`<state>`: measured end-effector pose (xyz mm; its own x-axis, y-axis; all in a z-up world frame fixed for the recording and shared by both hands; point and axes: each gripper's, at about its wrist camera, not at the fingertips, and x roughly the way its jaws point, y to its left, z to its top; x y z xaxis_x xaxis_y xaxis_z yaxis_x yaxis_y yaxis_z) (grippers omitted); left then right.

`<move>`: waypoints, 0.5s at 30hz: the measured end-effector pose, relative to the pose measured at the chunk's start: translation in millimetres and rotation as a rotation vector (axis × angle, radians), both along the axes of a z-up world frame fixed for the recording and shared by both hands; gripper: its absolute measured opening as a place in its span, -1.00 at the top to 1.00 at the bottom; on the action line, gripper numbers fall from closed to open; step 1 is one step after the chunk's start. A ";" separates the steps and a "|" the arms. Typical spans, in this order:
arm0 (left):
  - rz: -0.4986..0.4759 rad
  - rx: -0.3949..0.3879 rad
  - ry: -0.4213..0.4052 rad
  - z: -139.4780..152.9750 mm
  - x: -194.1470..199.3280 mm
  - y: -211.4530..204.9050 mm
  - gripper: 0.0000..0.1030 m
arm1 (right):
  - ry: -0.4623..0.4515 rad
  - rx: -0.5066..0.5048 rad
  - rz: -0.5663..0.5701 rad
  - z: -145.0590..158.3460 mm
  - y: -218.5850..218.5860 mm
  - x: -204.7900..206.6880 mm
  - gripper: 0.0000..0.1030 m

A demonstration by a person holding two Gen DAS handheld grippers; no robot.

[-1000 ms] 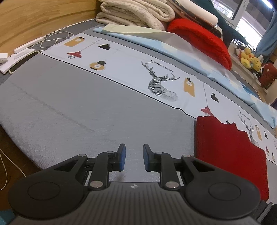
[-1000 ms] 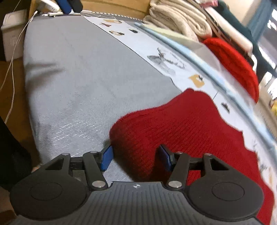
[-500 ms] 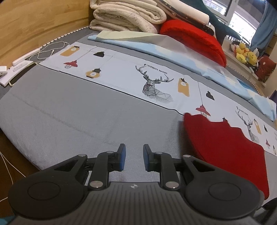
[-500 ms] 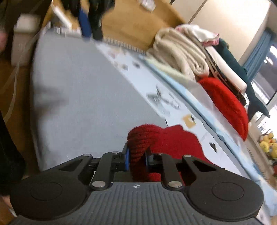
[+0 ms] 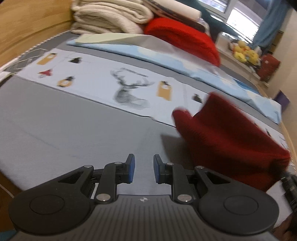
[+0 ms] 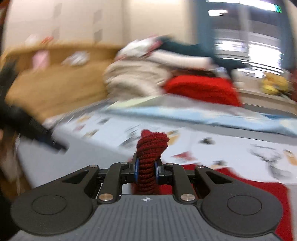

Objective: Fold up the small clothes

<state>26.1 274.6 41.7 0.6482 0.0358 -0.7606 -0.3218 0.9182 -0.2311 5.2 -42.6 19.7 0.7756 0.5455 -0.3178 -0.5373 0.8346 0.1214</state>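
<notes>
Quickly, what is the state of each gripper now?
Left gripper: open, nothing between the fingers.
Right gripper: closed on the dark red knitted garment.

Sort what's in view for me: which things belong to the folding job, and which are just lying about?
In the job:
- dark red knit garment, partly lifted
- right gripper, pinching its bunched edge
- left gripper, holding nothing
- grey bed surface

Lying about:
- deer-print cloth
- beige blankets
- bright red pillow
- yellow plush toys

Bedroom: bed [image 5: 55,120], folded blankets [image 5: 111,16], plush toys [image 5: 243,52].
</notes>
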 end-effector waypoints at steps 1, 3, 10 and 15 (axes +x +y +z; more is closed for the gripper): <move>-0.022 -0.001 -0.004 0.0 6.7 -12.4 0.55 | 0.002 0.024 -0.060 2.3 -22.1 2.9 0.70; -0.066 -0.005 -0.005 -1.8 19.4 -37.8 0.55 | 0.019 0.055 -0.193 1.6 -64.9 7.9 0.70; -0.236 0.018 -0.005 -13.7 56.7 -131.1 0.55 | 0.417 0.087 -0.659 -63.6 -207.6 35.3 0.70; -0.322 0.019 0.025 -29.6 69.8 -177.8 0.55 | 0.711 0.256 -0.661 -105.6 -262.7 40.6 0.44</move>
<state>95.9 96.8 12.0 0.6096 -0.1537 -0.7777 -0.0194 0.9779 -0.2084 45.7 -305.4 -85.9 0.6236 0.1909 -0.7581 0.2912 0.8432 0.4518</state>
